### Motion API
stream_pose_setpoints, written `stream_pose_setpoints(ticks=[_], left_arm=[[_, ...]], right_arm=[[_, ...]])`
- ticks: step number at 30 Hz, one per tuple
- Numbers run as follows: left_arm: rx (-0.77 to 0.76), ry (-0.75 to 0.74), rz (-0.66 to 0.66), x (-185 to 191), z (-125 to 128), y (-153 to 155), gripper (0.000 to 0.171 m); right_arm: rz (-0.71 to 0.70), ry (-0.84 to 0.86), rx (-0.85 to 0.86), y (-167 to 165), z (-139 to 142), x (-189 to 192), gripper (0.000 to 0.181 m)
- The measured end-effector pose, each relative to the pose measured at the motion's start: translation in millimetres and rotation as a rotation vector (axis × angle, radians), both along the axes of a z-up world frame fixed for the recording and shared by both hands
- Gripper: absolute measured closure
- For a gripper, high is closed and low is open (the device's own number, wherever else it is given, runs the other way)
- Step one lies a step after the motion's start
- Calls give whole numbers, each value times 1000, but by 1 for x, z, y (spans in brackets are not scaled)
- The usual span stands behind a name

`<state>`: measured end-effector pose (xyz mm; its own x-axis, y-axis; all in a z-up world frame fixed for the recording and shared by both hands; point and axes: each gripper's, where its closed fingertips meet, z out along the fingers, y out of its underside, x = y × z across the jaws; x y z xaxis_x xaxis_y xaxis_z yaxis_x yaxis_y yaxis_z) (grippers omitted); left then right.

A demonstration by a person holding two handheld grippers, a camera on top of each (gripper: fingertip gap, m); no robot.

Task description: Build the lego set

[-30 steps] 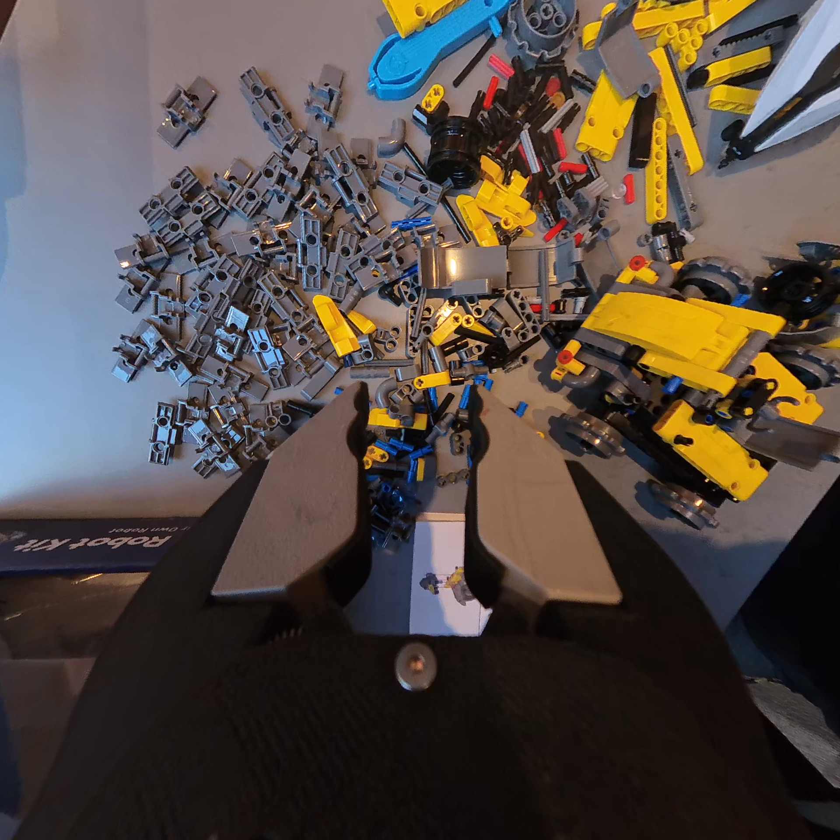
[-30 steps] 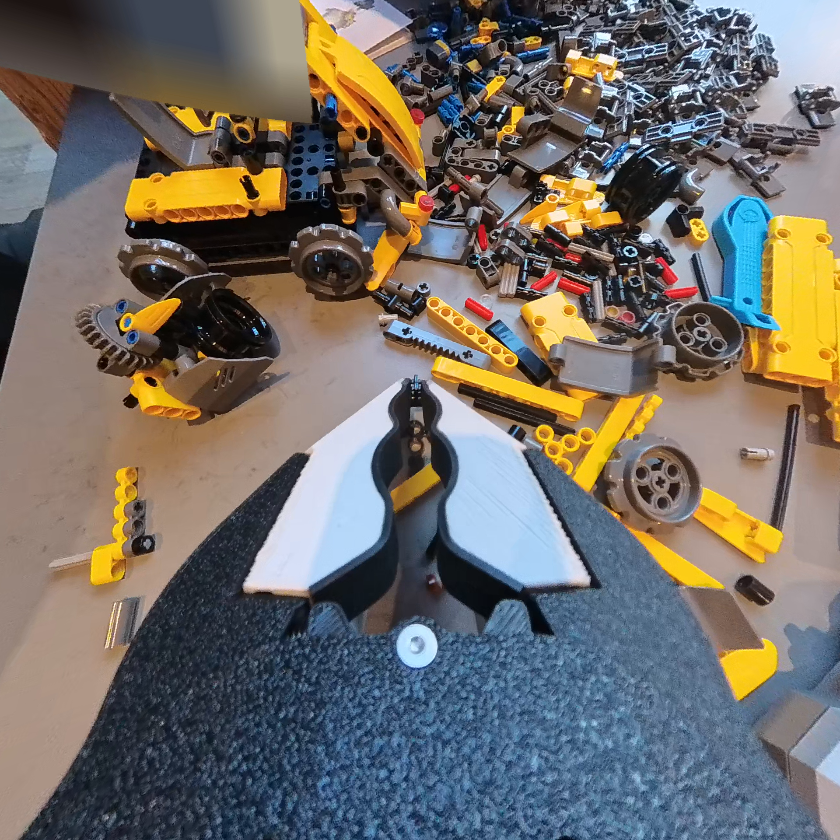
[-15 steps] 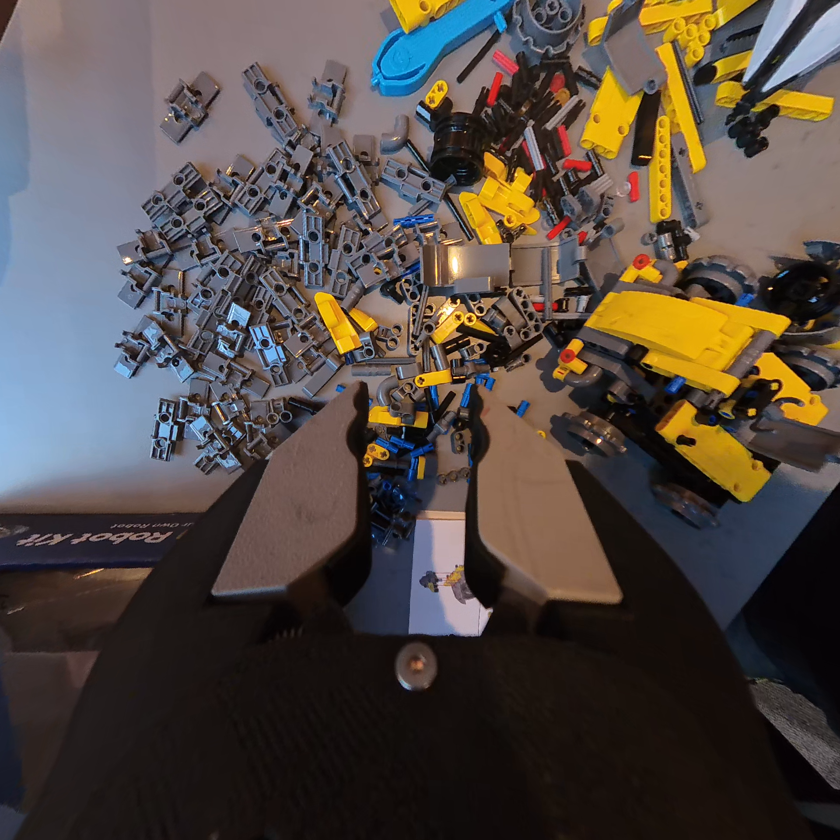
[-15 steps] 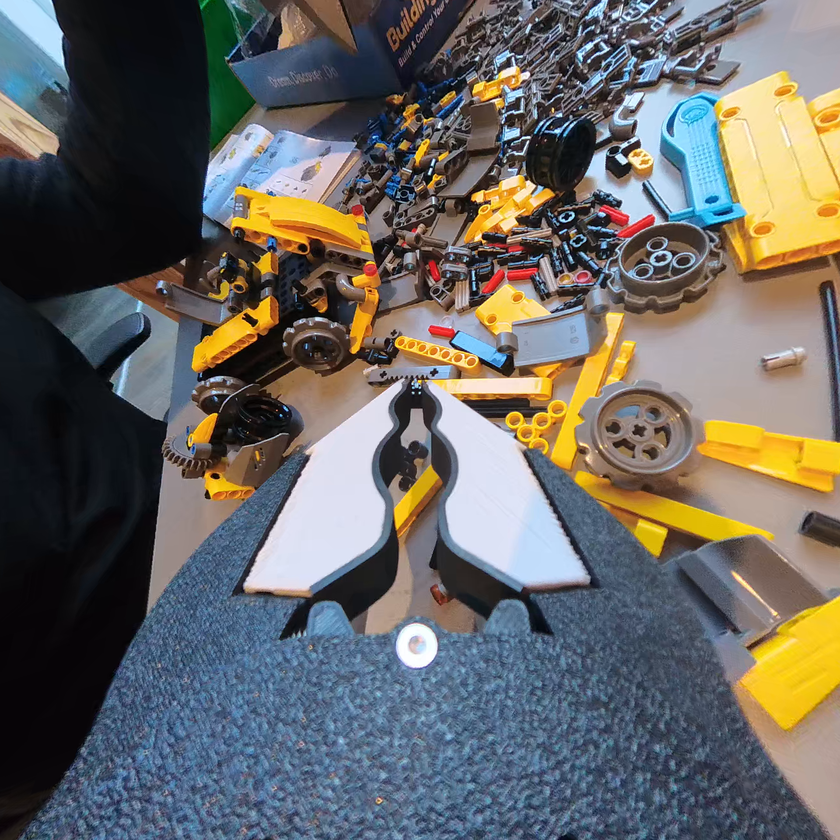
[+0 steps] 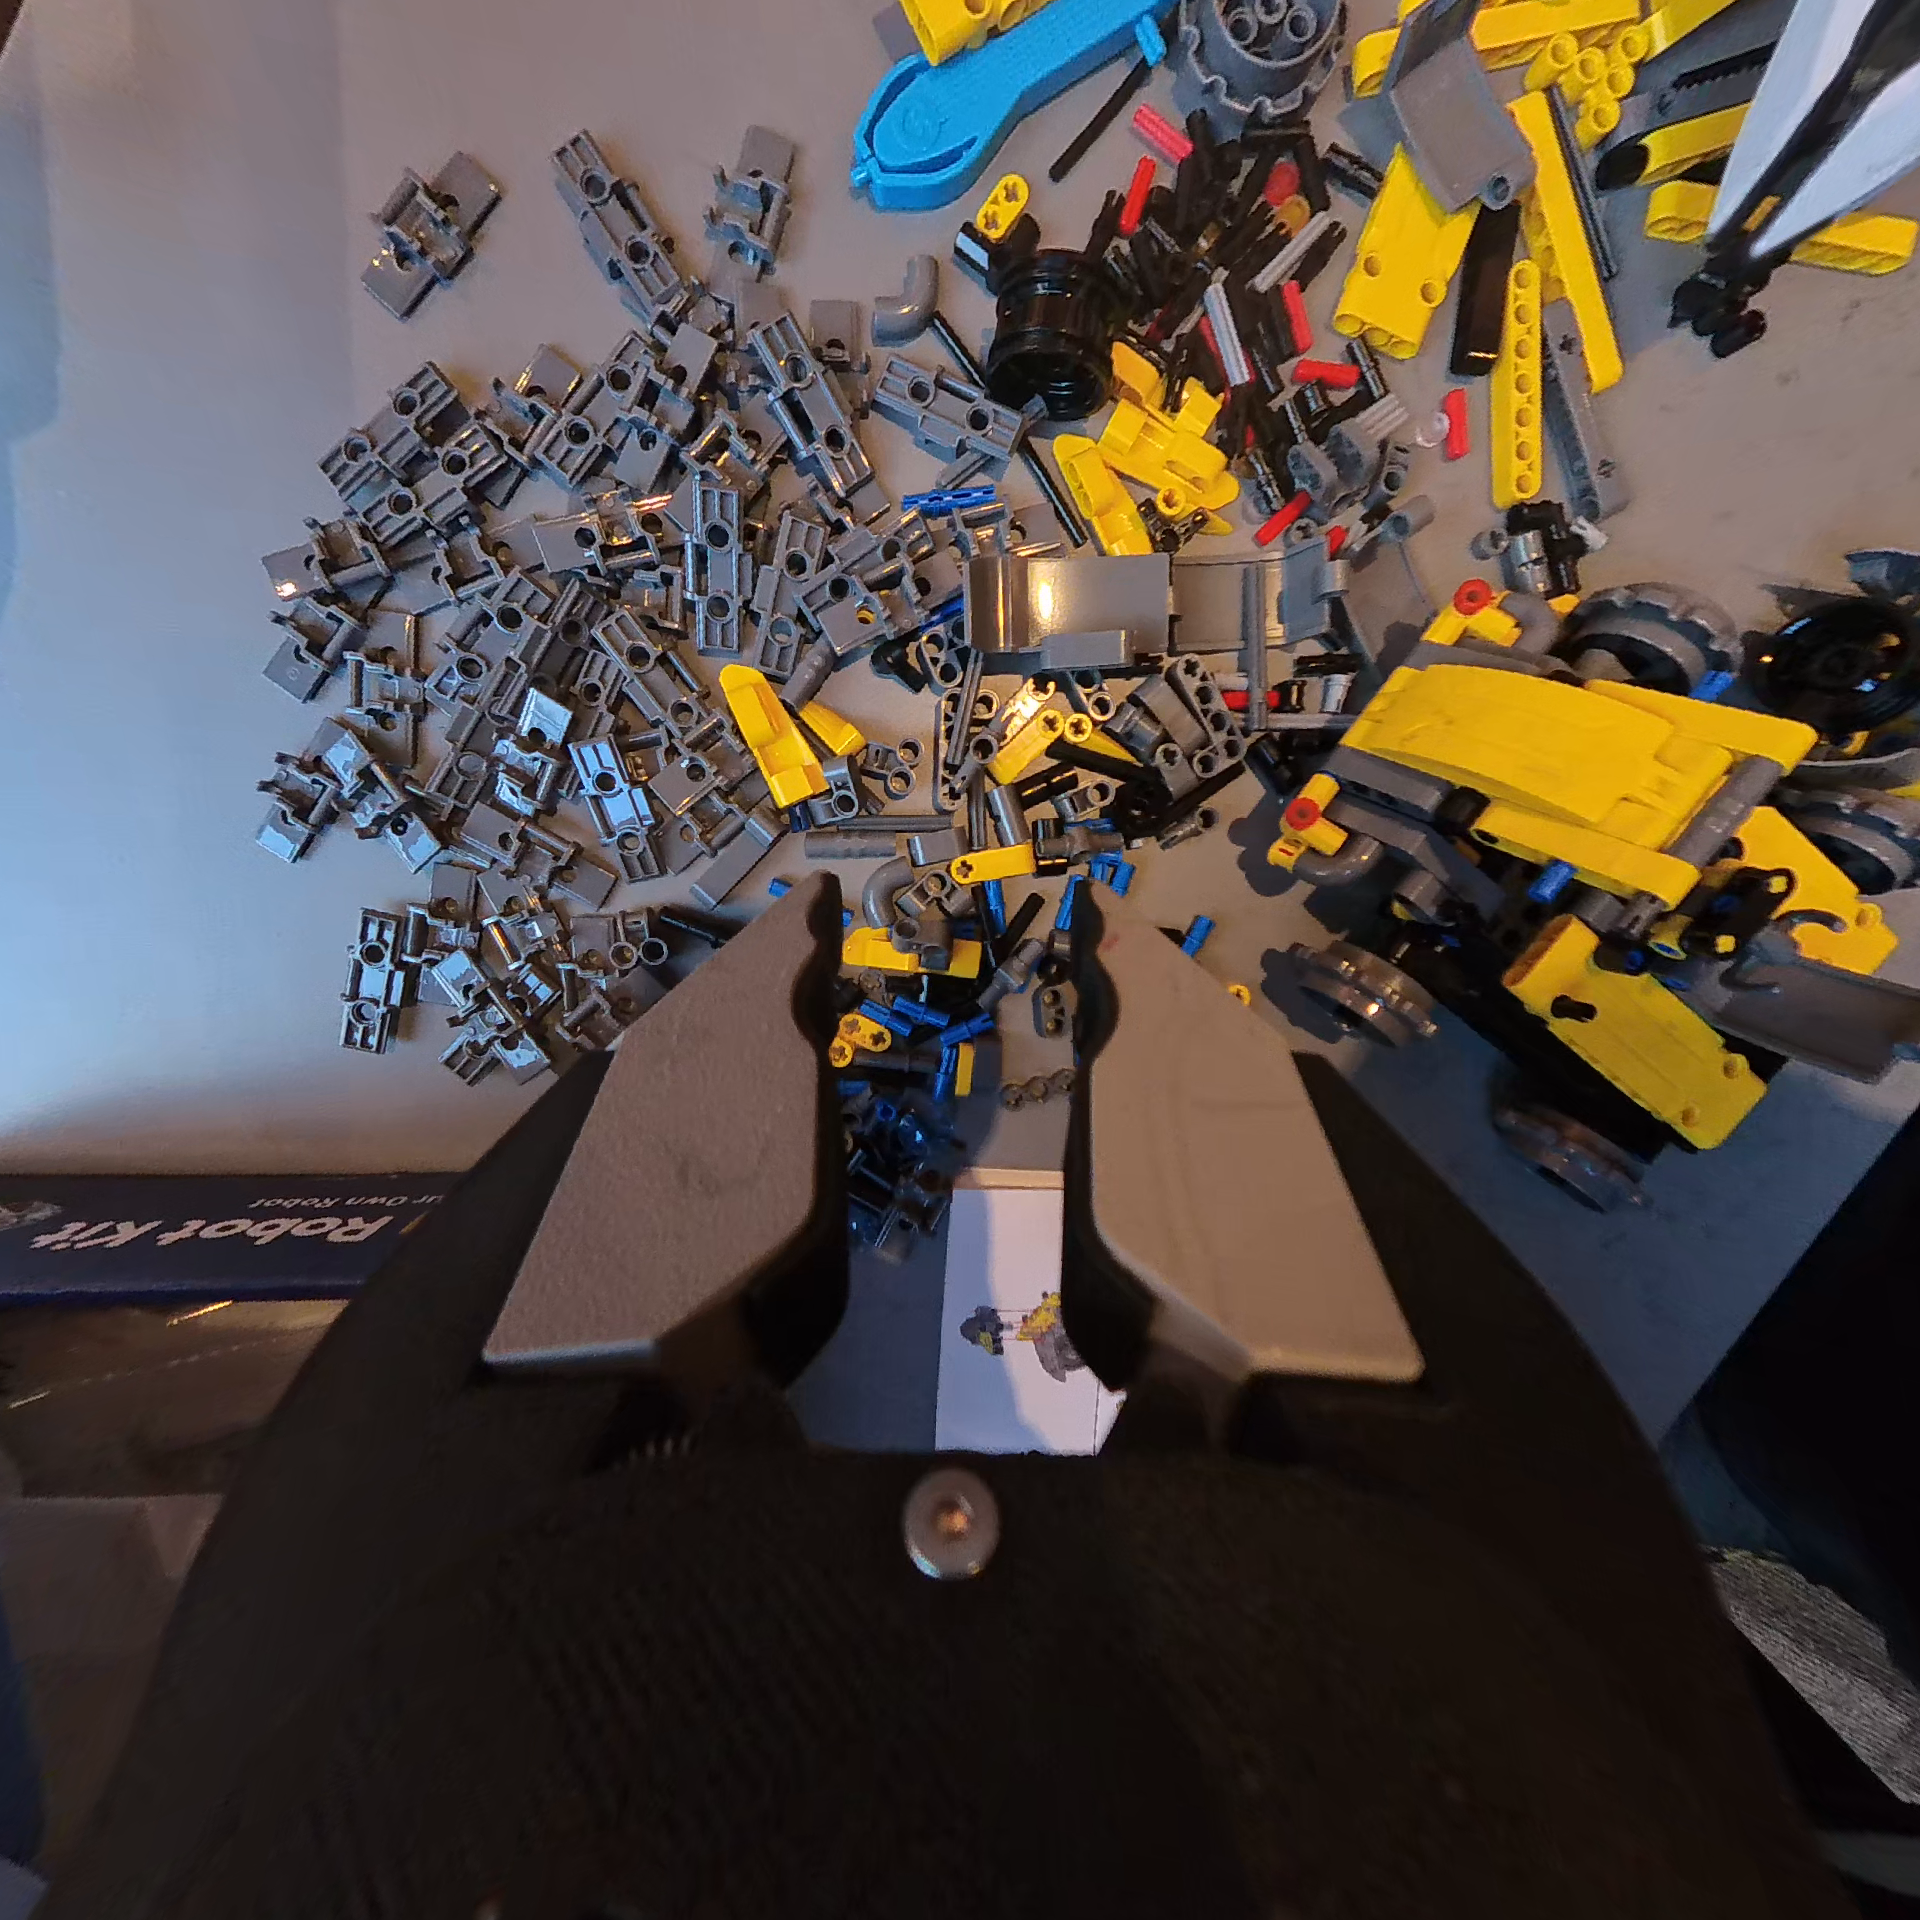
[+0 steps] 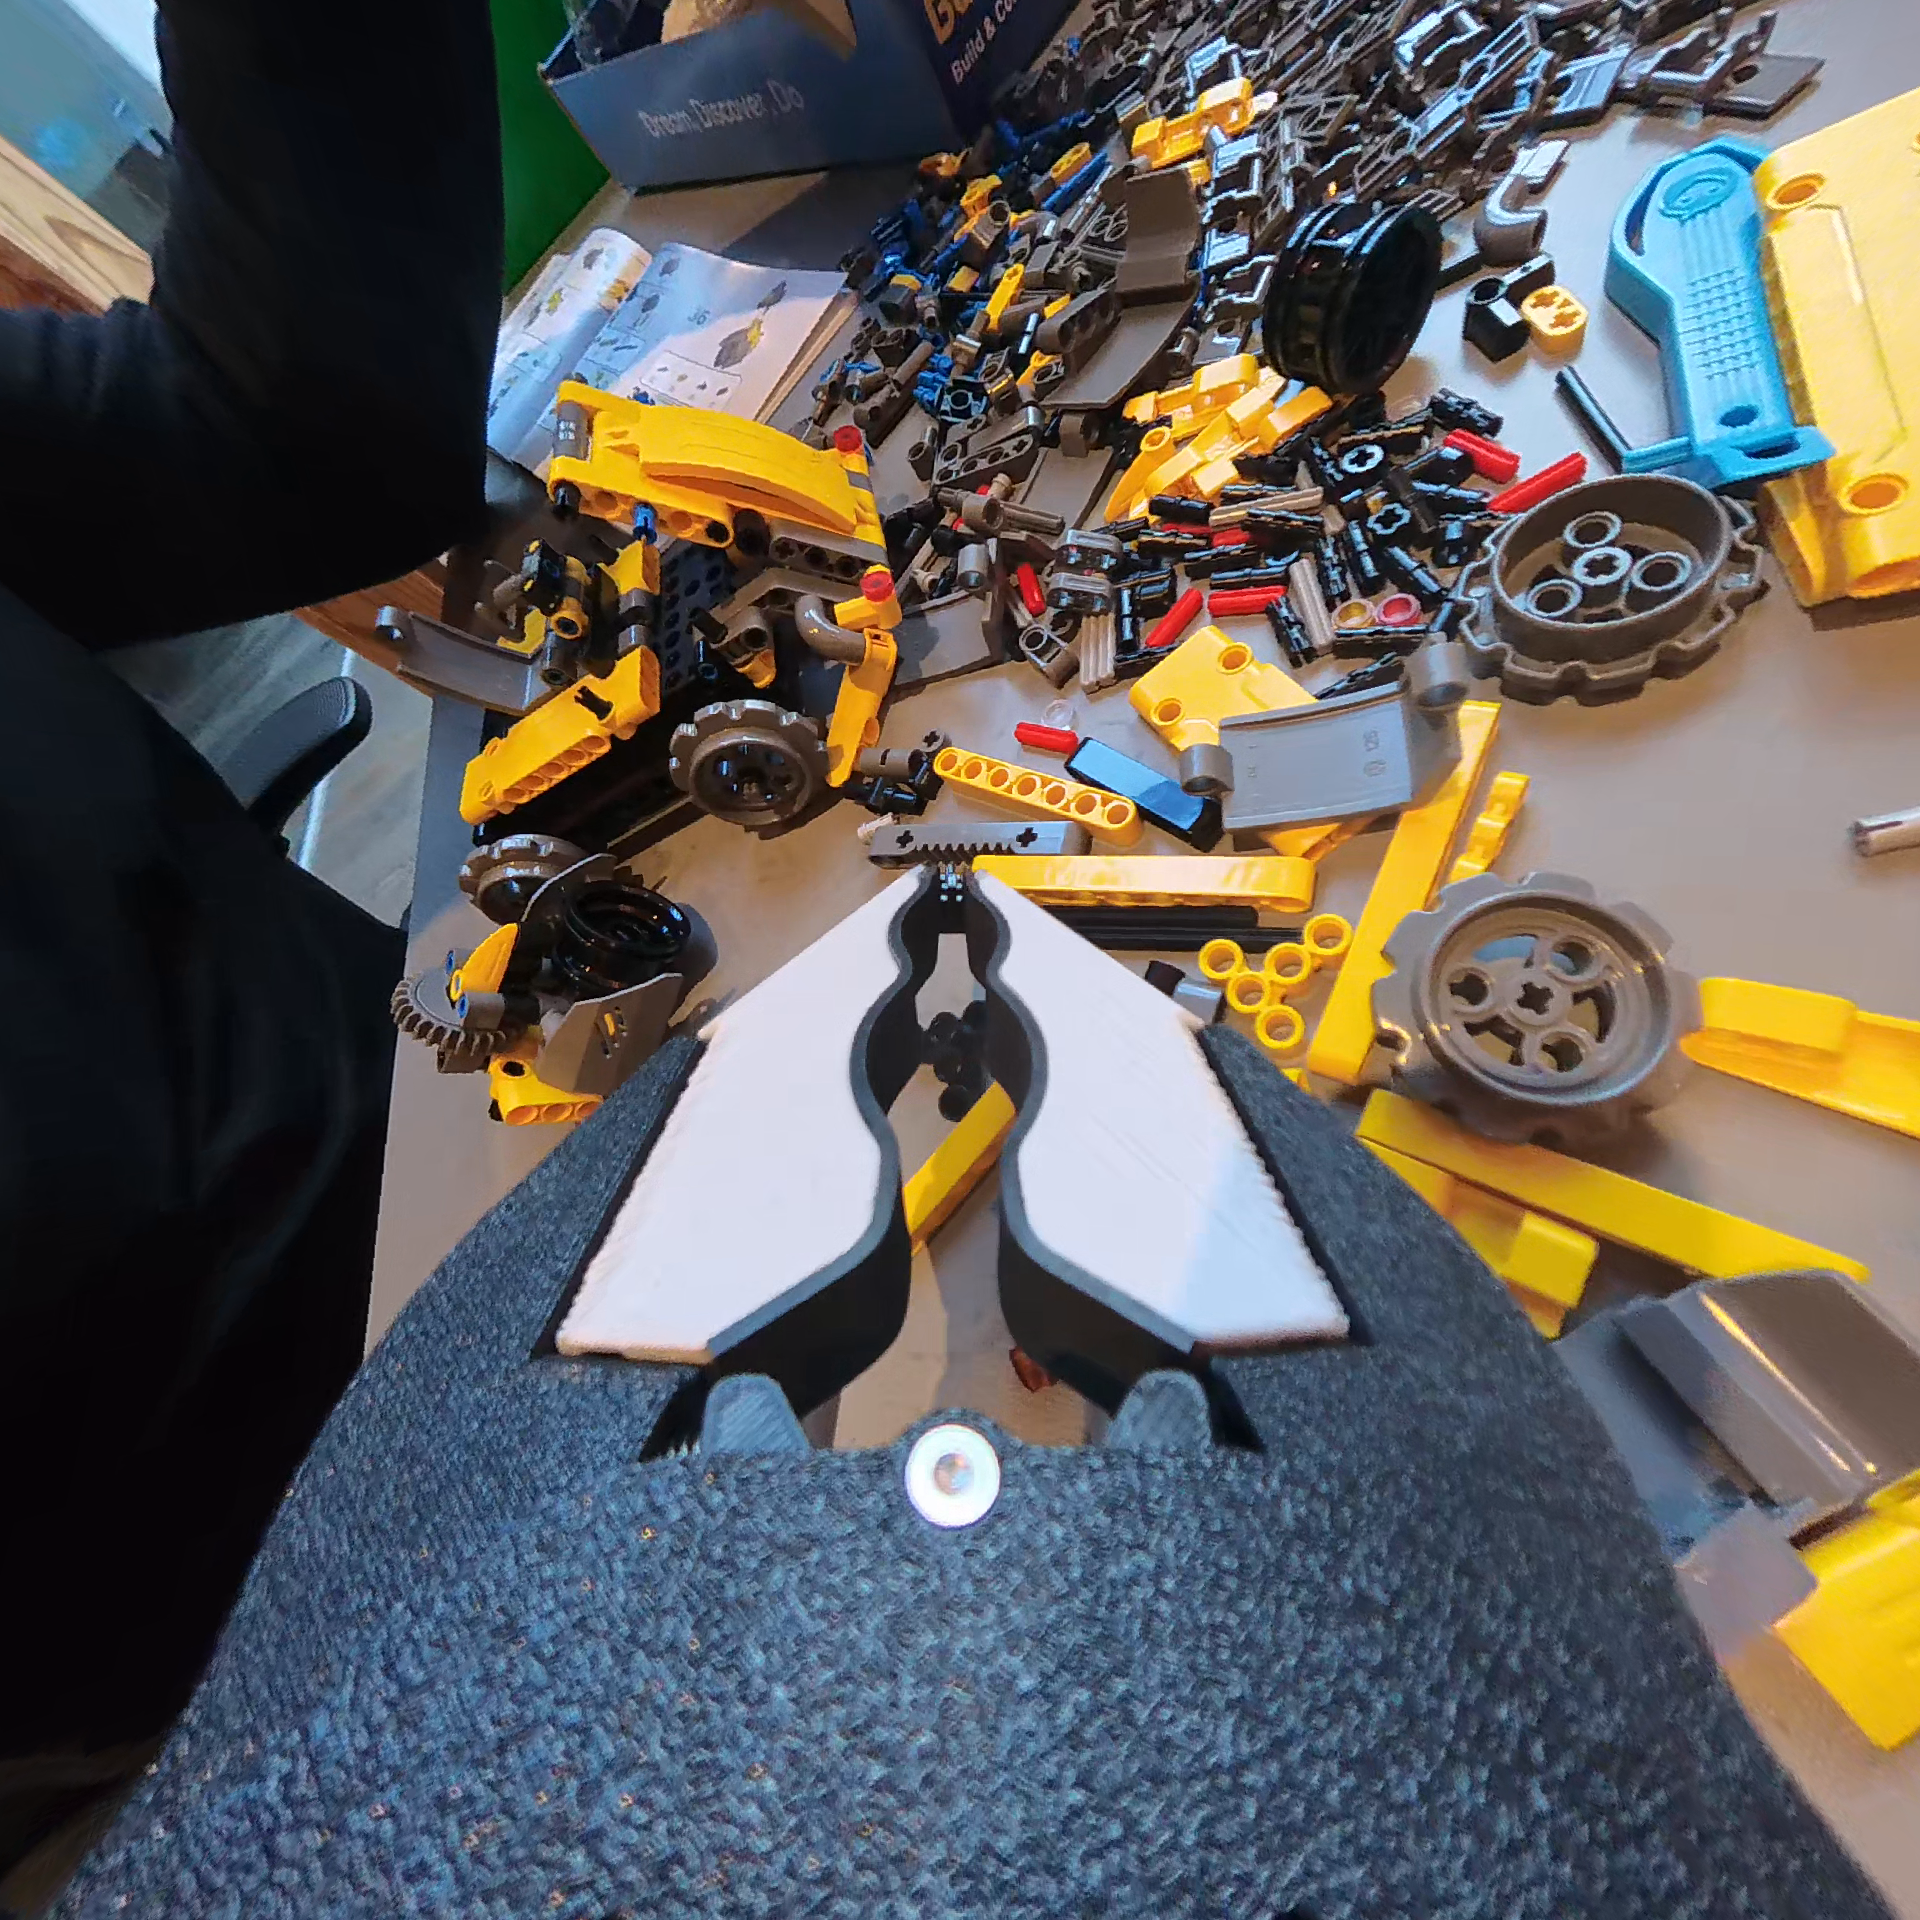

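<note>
On the grey table (image 5: 156,520) lie loose building-toy parts, with two grippers above them. The left gripper (image 5: 948,914) hangs with its dark fingers apart and nothing between them, over a small heap of blue, black and yellow pins (image 5: 914,1049). The right gripper (image 6: 951,883) has its white fingers together at the tips, pinching a small black connector piece (image 6: 950,889); more black pieces of the same cluster hang in the gap behind the tips. It sits just above a grey toothed rack (image 6: 971,840) and one long yellow beam (image 6: 1153,881).

One half-built yellow vehicle (image 6: 707,582) stands on the table, and one small wheel-and-gear assembly (image 6: 561,987) lies just beside it. Two large grey sprocket wheels (image 6: 1538,1008) show in the right wrist view, along with one black wheel rim (image 6: 1351,281), one blue tool (image 6: 1704,312) and one grey curved panel (image 6: 1340,758).

Only the left wrist view shows the full spread of grey track links (image 5: 540,675), too many to count, and the right gripper's white tips at the top right corner. Only the right wrist view shows a person's black sleeve (image 6: 312,291), the open booklet (image 6: 665,332), of which the left view catches just a corner, and a dark blue box (image 6: 748,104) seen more fully.
</note>
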<state>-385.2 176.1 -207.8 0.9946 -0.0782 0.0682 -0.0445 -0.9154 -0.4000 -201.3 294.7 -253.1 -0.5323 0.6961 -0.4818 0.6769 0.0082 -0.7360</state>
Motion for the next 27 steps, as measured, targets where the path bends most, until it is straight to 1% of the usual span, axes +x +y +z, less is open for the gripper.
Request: stream_pose_setpoints(ticks=[2,4,7,9,10,14,17,20,21,23,25,27], left_arm=[[0,1,-3,0,0,0,128],[-3,2,-6,1,-1,0,128],[-8,2,-10,2,-2,1,128],[-2,-5,-19,4,-1,2,129],[3,-12,-31,7,-1,3,129],[-1,-20,-102,24,-3,8,130],[-28,5,-109,24,-9,7,130],[-7,-37,-115,30,-8,12,131],[24,-62,-140,37,-4,18,134],[111,-114,-243,67,8,34,139],[171,-139,-356,100,15,44,142],[221,-153,-446,129,20,52,142]], right_arm=[[28,14,-10,-4,3,2,178],[80,102,12,-12,12,6,178],[159,384,186,-26,28,10,178],[147,574,320,-30,39,7,178],[136,623,363,-31,43,6,178],[117,706,402,-30,54,7,178],[116,758,454,-29,58,9,178],[107,821,484,-30,65,9,178],[96,829,480,-30,67,8,178],[70,827,433,-30,72,6,178],[20,823,346,-28,81,1,178],[6,806,228,-30,89,1,178]])
